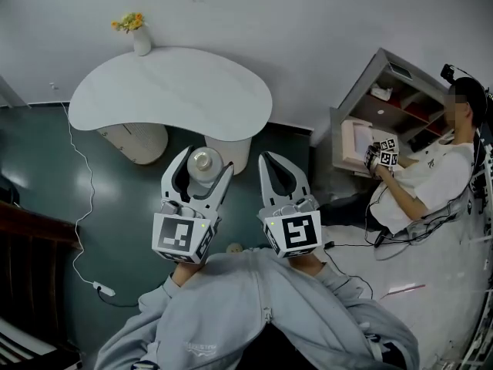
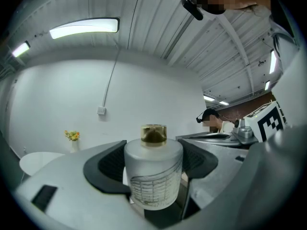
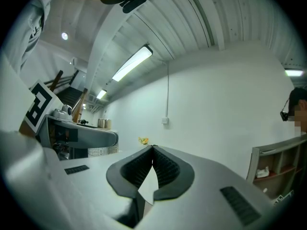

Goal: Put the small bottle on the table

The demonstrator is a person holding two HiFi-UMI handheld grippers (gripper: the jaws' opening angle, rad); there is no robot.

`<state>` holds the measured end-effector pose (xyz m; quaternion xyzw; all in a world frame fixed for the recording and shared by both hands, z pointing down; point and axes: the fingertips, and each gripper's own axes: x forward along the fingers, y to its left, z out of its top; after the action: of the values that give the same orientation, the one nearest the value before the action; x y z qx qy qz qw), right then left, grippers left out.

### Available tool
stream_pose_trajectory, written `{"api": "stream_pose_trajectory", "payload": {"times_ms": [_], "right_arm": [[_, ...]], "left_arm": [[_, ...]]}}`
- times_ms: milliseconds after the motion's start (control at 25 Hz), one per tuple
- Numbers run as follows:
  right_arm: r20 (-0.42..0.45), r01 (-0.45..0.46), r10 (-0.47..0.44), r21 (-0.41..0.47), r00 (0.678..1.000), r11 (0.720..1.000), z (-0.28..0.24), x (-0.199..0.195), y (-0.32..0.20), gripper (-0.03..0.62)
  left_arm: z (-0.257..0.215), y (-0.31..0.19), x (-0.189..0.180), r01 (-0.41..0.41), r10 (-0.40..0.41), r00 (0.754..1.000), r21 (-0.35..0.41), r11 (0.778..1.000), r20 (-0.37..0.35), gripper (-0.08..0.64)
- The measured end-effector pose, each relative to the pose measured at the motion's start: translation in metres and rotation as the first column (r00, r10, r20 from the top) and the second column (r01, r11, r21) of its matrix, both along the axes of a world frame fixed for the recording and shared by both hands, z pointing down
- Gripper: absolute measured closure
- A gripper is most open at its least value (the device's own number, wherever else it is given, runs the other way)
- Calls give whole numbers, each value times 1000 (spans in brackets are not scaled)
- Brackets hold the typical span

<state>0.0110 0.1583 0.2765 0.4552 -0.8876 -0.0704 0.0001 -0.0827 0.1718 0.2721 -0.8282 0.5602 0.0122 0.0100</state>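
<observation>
A small frosted bottle (image 2: 153,174) with a gold cap stands upright between the jaws of my left gripper (image 2: 152,164), which is shut on its body. From the head view the bottle (image 1: 202,163) shows between the left gripper's (image 1: 203,168) two arms, held above the dark floor just in front of the white table (image 1: 169,91). My right gripper (image 1: 271,160) hangs beside it to the right. In the right gripper view the right gripper (image 3: 153,152) has its tips touching and nothing is between them.
A white vase with yellow flowers (image 1: 139,35) stands at the table's far edge. A white cable and power strip (image 1: 102,287) lie on the floor at left. A seated person (image 1: 424,179) holds other grippers by a shelf unit (image 1: 385,102) at right.
</observation>
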Motion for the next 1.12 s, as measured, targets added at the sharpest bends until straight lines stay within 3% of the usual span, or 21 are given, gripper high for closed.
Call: {"api": "stream_pose_trajectory", "payload": {"times_ms": [640, 1120], "right_arm": [[-1, 18, -18, 20, 1000, 1000, 3, -20, -59, 565], [-2, 31, -31, 10, 1000, 999, 9, -33, -171, 566]], "left_arm": [[9, -57, -21, 12, -12, 1000, 5, 1000, -27, 227], [16, -164, -30, 15, -16, 1000, -4, 1000, -17, 227]]}}
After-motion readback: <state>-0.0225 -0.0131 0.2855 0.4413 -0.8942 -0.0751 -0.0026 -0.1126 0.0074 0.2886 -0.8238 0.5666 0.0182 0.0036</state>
